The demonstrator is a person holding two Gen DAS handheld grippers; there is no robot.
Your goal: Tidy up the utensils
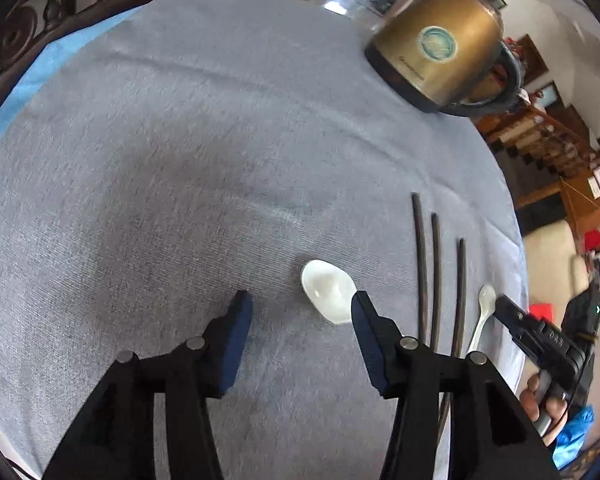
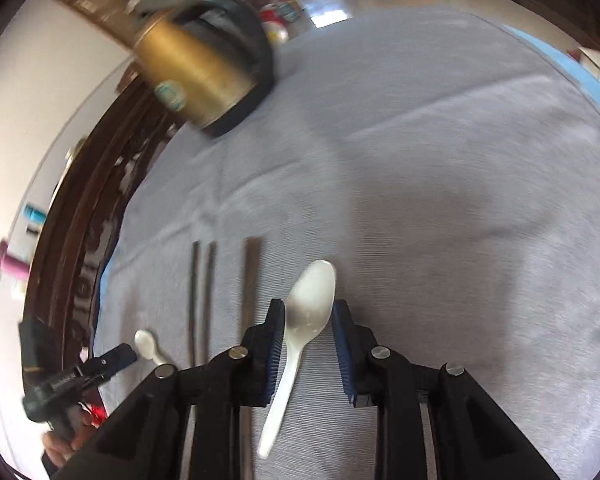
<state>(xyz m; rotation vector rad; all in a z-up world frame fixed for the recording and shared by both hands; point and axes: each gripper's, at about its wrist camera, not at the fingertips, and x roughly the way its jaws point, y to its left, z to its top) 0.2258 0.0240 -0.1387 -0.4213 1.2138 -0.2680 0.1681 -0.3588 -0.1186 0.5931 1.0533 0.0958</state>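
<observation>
A white ceramic spoon (image 2: pixel 306 312) lies on the grey tablecloth between the fingers of my right gripper (image 2: pixel 306 332), which is open around it; whether the pads touch it I cannot tell. Left of it lie three dark chopsticks (image 2: pixel 250 280) and a second, smaller white spoon (image 2: pixel 148 346). In the left wrist view my left gripper (image 1: pixel 302 320) is open and empty above the cloth, with a white spoon bowl (image 1: pixel 328 290) just beyond its right finger (image 1: pixel 366 332). The chopsticks (image 1: pixel 436 264) and another white spoon (image 1: pixel 483 316) lie to its right.
A brass-coloured electric kettle (image 1: pixel 440 44) stands at the far side of the table, also in the right wrist view (image 2: pixel 200 76). The other handheld gripper (image 1: pixel 540 336) and the person's hand show at the table's right edge. A carved dark wood chair back (image 2: pixel 84 240) borders the table.
</observation>
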